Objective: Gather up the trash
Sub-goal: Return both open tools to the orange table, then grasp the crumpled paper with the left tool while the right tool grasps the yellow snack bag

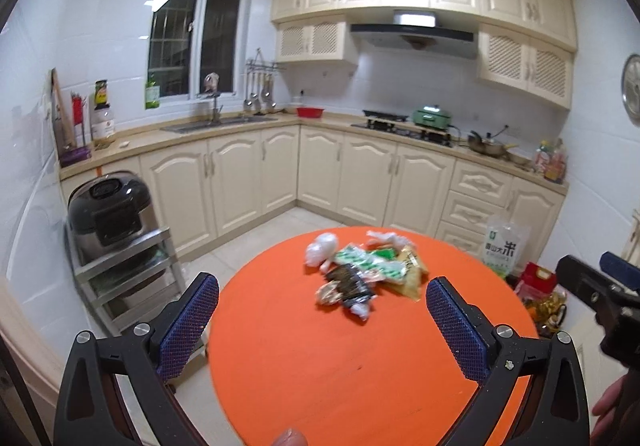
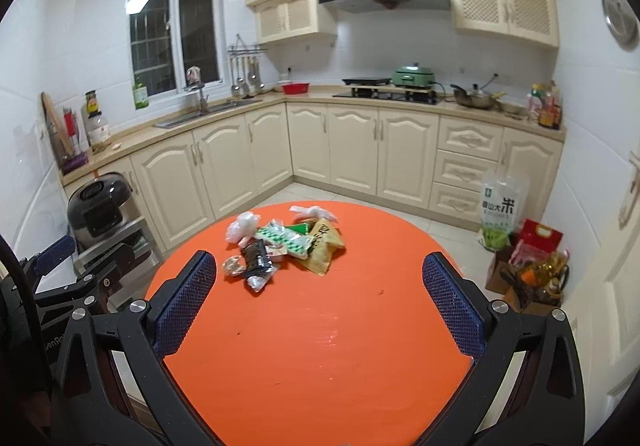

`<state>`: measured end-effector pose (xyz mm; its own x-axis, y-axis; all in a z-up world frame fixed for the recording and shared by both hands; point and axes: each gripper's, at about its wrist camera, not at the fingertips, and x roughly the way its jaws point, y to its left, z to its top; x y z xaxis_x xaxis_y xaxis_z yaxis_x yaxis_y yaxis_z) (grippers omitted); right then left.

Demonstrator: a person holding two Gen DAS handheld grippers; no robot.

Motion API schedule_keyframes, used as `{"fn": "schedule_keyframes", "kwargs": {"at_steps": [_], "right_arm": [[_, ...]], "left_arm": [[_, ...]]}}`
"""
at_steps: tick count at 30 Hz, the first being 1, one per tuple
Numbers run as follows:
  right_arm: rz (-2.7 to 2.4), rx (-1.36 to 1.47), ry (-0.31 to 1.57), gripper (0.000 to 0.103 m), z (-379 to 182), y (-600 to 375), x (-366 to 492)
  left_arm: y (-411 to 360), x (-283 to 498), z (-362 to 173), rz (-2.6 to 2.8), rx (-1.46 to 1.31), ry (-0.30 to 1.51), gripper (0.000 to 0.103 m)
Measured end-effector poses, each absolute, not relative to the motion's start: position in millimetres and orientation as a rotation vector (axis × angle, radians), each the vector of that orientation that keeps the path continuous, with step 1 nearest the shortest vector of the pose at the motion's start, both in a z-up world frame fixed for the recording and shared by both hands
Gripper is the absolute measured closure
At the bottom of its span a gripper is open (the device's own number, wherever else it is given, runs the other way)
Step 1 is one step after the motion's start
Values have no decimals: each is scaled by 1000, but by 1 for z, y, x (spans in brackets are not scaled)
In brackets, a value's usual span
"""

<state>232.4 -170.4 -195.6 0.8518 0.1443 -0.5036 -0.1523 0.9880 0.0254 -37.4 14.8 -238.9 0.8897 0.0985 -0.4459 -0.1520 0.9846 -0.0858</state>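
1. The left wrist view alone shows a fingertip at its bottom edge; the right wrist view alone shows the whole yellow wrapper.
2. The trash pile lies on the orange counter, toward its far side.
3. The left gripper and right gripper hover short of the pile, fingers spread wide, holding nothing.

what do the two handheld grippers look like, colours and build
Both match: the left gripper and right gripper have matte black angular plastic frames with triangular cut-outs and round silver bolts at the joints. Each finger carries a flat blue pad with a fine dotted grip texture. Partial white lettering shows on the left one's body in the right wrist view.
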Motion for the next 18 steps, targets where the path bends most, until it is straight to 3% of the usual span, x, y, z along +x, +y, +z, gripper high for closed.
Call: {"fn": "schedule_keyframes", "kwargs": {"at_steps": [10,18], "right_arm": [[181,-4,625,0,-223,-174,270],[185,27,750,0,-268,-182,330]], "left_arm": [[19,22,-238,138,-142,576,1],[41,133,-236,138,-130,677,1]]}}
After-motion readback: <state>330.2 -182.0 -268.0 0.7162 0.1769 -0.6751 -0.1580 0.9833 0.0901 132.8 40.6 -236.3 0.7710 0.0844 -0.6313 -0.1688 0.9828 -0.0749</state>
